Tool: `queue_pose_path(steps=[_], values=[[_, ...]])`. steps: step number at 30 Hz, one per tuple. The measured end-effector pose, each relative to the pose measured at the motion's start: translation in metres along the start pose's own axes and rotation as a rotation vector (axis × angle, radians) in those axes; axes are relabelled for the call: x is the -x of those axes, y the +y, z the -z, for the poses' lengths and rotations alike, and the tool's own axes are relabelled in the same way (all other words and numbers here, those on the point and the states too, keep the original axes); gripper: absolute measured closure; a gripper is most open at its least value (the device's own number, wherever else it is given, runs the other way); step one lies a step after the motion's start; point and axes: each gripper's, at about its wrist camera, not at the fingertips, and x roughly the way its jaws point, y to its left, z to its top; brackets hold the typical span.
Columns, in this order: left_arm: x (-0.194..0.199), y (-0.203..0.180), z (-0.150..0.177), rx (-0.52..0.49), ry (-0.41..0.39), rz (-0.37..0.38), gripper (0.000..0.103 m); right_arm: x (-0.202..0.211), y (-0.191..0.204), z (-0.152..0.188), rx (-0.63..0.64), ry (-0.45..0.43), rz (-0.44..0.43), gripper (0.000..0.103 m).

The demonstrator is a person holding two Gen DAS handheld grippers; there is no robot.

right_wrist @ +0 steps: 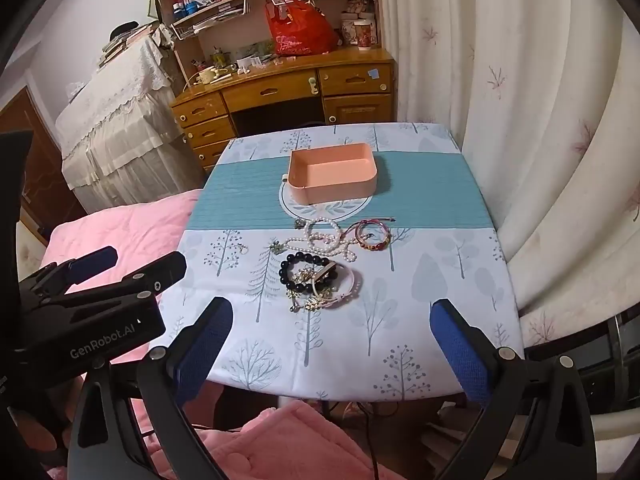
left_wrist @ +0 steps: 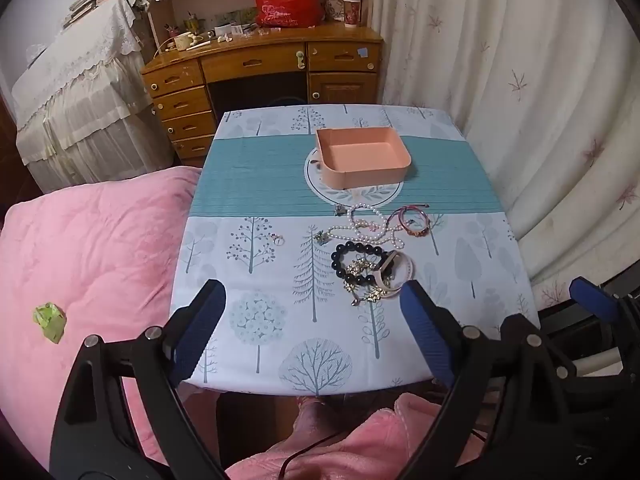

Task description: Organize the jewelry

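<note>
An empty pink box [left_wrist: 362, 156] [right_wrist: 333, 174] stands on the teal band of the table. Nearer me lies a jewelry pile: a black bead bracelet [left_wrist: 354, 260] [right_wrist: 298, 270], a pearl necklace [left_wrist: 370, 226] [right_wrist: 322, 238], a red cord bracelet [left_wrist: 412, 222] [right_wrist: 372, 236], a pink band [left_wrist: 394, 280] [right_wrist: 346, 286], gold pieces [left_wrist: 360, 270] [right_wrist: 310, 302] and a small ring [left_wrist: 279, 240] [right_wrist: 243, 249]. My left gripper [left_wrist: 314, 312] is open and empty above the near table edge. My right gripper [right_wrist: 332, 328] is open and empty, just short of the pile.
The table has a tree-print cloth [left_wrist: 256, 280] [right_wrist: 420, 300]. A pink quilt [left_wrist: 92, 248] lies to the left, a curtain [left_wrist: 540, 100] hangs to the right, and a wooden desk [left_wrist: 260, 68] stands behind. The left gripper's body [right_wrist: 92, 304] shows in the right wrist view.
</note>
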Motion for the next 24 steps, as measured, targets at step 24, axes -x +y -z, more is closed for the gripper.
queue_pose_path(steps=[24], values=[[-0.005,0.008,0.006,-0.015,0.006,-0.032,0.016,-0.008,0.005,0.0,-0.01,0.017,-0.013,0.002]])
